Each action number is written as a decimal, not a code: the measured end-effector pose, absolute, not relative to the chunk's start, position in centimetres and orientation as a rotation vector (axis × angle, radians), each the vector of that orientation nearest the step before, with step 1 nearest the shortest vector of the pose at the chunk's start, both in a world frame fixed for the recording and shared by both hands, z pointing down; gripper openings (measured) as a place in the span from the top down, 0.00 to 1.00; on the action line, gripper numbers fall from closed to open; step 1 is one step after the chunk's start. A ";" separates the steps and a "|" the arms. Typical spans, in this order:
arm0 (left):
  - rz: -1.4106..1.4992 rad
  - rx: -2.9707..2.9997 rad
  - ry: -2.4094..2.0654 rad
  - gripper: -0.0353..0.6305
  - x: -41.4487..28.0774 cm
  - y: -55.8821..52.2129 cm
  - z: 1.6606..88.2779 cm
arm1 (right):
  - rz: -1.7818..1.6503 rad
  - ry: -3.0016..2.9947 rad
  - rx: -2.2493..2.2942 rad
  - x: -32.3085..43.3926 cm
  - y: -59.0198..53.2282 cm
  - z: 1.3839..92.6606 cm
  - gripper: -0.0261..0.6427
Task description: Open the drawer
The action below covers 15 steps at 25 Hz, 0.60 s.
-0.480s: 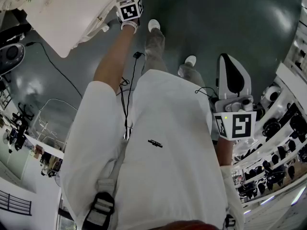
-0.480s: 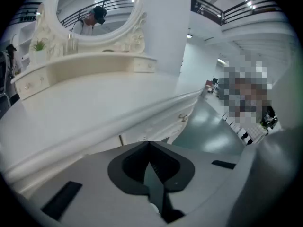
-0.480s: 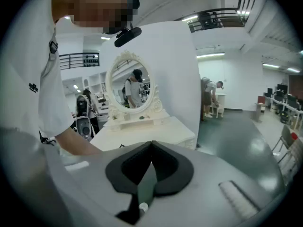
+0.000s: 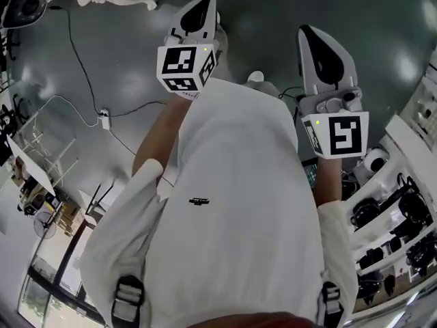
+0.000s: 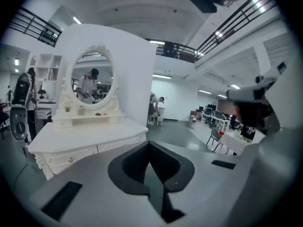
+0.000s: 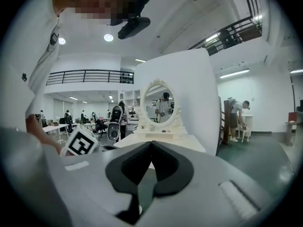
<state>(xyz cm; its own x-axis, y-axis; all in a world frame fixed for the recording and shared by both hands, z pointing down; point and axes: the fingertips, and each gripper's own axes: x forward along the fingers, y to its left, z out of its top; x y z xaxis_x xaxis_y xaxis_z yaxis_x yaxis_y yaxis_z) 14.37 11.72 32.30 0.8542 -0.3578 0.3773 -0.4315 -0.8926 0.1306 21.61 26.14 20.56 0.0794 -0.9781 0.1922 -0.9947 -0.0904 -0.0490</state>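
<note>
The task is at its approach step, as I judge it. Both grippers hang in the air well apart from the bench (image 5: 94,129), a white dressing piece with an oval mirror (image 5: 92,82) on top, and nothing on it has been touched. The left gripper (image 5: 148,148) points just past the bench's right-hand end, with its fingers clenched together and nothing between them. The drawer (image 5: 71,156) sits closed in the bench's front, just under the top, with a small knob (image 5: 70,160) at its middle. A second drawer front lies beside it toward the bench's right end, and I cannot tell which of the two is meant. The right gripper (image 6: 150,145) faces the bench more squarely, with the mirror beyond its tips. Its fingers are also pressed shut and empty. The next move likely calls for closing in on the bench front, spreading one gripper's fingers and setting them around the knob. They would then clamp and pull straight out, level with the bench top. What the drawer holds is hidden while it is shut. The little shelf (image 5: 87,118) under the mirror carries a few small items, too small to name.
</note>
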 end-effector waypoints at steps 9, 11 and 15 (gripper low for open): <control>0.481 2.790 -0.654 0.94 6.7 26.2 25.8 | 0.332 -2.138 2.269 17.4 34.7 20.6 0.95; 0.475 2.796 -0.676 0.94 5.7 26.8 25.3 | 0.347 -2.157 2.258 16.4 35.1 20.7 0.95; 0.469 2.809 -0.716 0.94 4.2 27.6 24.6 | 0.380 -2.197 2.250 15.2 36.4 21.3 0.95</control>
